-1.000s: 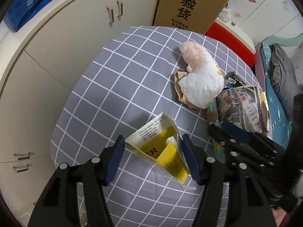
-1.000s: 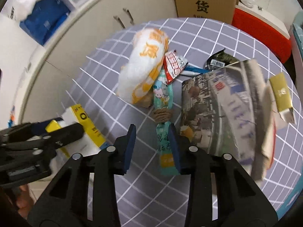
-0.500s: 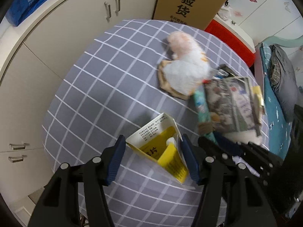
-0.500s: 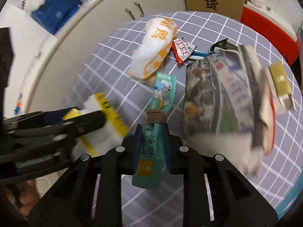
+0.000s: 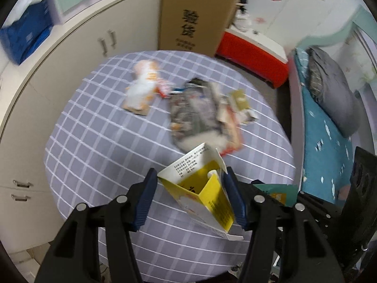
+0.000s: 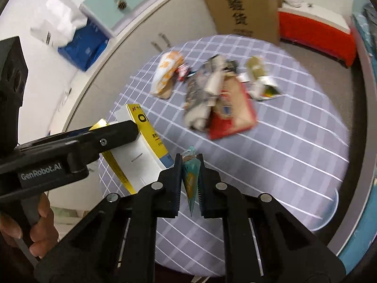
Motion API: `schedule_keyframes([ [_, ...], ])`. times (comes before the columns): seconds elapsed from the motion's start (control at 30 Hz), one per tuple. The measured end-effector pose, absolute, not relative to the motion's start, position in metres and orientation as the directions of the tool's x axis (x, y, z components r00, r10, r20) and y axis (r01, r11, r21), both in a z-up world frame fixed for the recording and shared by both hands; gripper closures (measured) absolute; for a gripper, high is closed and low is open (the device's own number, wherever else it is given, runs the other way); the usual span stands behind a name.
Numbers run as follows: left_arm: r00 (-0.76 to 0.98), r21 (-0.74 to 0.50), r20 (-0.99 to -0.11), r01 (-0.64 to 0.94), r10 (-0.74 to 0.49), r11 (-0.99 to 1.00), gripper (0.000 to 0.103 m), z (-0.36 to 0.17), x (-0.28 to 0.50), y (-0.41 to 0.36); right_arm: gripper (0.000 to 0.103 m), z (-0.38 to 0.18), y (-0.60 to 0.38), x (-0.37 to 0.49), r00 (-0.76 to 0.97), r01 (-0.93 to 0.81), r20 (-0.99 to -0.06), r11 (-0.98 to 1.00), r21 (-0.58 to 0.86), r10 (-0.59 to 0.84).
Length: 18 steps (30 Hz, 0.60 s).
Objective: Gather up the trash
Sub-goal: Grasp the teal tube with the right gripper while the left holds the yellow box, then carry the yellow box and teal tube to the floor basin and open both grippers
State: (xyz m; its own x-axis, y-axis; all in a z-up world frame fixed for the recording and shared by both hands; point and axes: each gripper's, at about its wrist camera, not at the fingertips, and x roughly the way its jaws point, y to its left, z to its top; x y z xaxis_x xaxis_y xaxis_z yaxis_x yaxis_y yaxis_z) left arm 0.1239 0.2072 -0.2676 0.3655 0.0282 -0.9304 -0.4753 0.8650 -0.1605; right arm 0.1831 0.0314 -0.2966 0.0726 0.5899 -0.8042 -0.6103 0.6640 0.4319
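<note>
My left gripper (image 5: 189, 179) is shut on an open yellow and white carton (image 5: 202, 193) and holds it above the near edge of the round table (image 5: 94, 141). The carton also shows in the right wrist view (image 6: 139, 155). My right gripper (image 6: 190, 162) is shut on a teal snack wrapper (image 6: 190, 179), lifted off the table. On the table lie a white and orange bag (image 5: 141, 87), a crumpled newspaper (image 5: 198, 115), a red wrapper (image 6: 182, 72) and an olive packet (image 6: 255, 67).
The table has a grey checked cloth. Behind it stand white cabinets (image 5: 106, 40), a tall cardboard box (image 5: 195, 16) and a red and white box (image 5: 254, 49). A bed with a teal sheet (image 5: 329, 141) is on the right.
Both grippers have risen and pulled back from the table. The right gripper closed on the teal wrapper and lifted it away. The left still holds the carton.
</note>
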Motion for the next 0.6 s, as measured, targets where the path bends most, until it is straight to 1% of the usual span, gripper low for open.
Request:
schedule_keyframes([
  [0.23, 0.416, -0.18, -0.909, -0.317, -0.034, 0.931, 0.047, -0.248, 0.158, 0.106, 0.091, -0.281, -0.087, 0.198, 0.234, -0.489, -0.805, 0.782, 0.387, 0.545],
  [0.53, 0.432, -0.222, -0.884, -0.049, -0.18, 0.974, 0.047, -0.241, 0.207, -0.034, 0.091, -0.273, -0.252, 0.199, 0.419, -0.229, -0.817, 0.916, 0.328, 0.397],
  [0.6, 0.428, -0.224, -0.881, -0.006, -0.2, 0.975, 0.047, -0.242, 0.212, -0.057, 0.091, -0.273, -0.272, 0.199, 0.442, -0.187, -0.819, 0.93, 0.315, 0.366],
])
